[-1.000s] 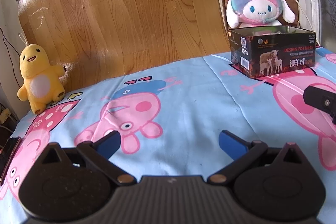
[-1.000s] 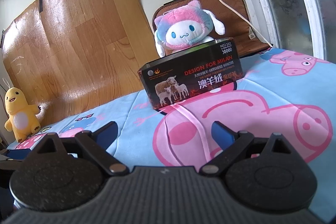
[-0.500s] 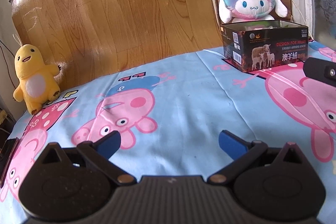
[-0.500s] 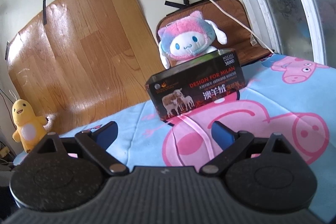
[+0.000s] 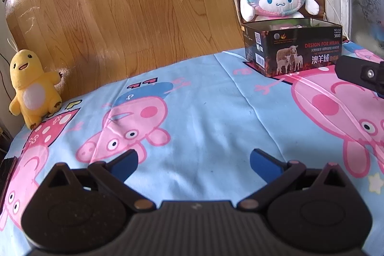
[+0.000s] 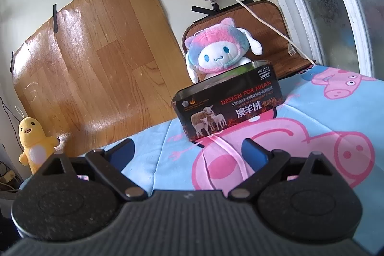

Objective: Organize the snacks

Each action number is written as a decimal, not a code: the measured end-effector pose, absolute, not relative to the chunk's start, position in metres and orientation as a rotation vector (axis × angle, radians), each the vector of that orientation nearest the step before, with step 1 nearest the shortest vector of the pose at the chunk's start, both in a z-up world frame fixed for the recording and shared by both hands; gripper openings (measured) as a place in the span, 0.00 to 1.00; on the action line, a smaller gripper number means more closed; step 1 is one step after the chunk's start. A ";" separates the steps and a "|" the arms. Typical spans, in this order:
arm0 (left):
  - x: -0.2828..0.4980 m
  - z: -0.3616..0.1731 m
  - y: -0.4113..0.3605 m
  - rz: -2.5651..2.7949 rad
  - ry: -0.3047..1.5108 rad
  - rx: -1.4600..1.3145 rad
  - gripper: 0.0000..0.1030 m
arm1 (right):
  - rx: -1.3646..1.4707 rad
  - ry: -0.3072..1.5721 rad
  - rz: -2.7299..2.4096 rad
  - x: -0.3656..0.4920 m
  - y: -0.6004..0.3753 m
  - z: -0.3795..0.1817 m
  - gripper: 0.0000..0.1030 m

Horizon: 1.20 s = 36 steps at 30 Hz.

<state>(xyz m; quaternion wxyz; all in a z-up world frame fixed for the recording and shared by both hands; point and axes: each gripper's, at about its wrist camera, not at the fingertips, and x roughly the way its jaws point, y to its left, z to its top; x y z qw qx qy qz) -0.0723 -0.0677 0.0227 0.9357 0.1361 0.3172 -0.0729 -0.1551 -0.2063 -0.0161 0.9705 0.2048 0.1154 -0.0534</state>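
Since a second ago you have tilted your right gripper (image 6: 187,152) upward, so the black rectangular tin box with sheep artwork (image 6: 228,107) sits lower in its view. It stands far right on the blue pig-print bedsheet (image 5: 204,112), open-topped, with pale contents you can barely make out. Both your right and left gripper (image 5: 193,162) hang spread and empty. No loose snacks show, so reaching in blind could tip the light tin against the pastel white-faced plush (image 5: 278,0) behind it.
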 end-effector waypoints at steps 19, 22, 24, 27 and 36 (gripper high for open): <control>-0.071 0.020 -0.068 -0.155 0.671 0.279 1.00 | 0.422 0.240 -0.112 -0.156 -0.205 -0.018 0.95; -0.071 0.019 -0.068 -0.157 0.674 0.277 1.00 | 0.423 0.241 -0.113 -0.156 -0.206 -0.019 0.95; -0.071 0.018 -0.068 -0.157 0.675 0.277 1.00 | 0.424 0.242 -0.113 -0.156 -0.206 -0.019 0.95; -0.071 0.018 -0.068 -0.158 0.675 0.277 1.00 | 0.422 0.242 -0.113 -0.156 -0.206 -0.020 0.95; -0.069 0.016 -0.066 -0.166 0.681 0.272 1.00 | 0.423 0.243 -0.113 -0.155 -0.206 -0.021 0.95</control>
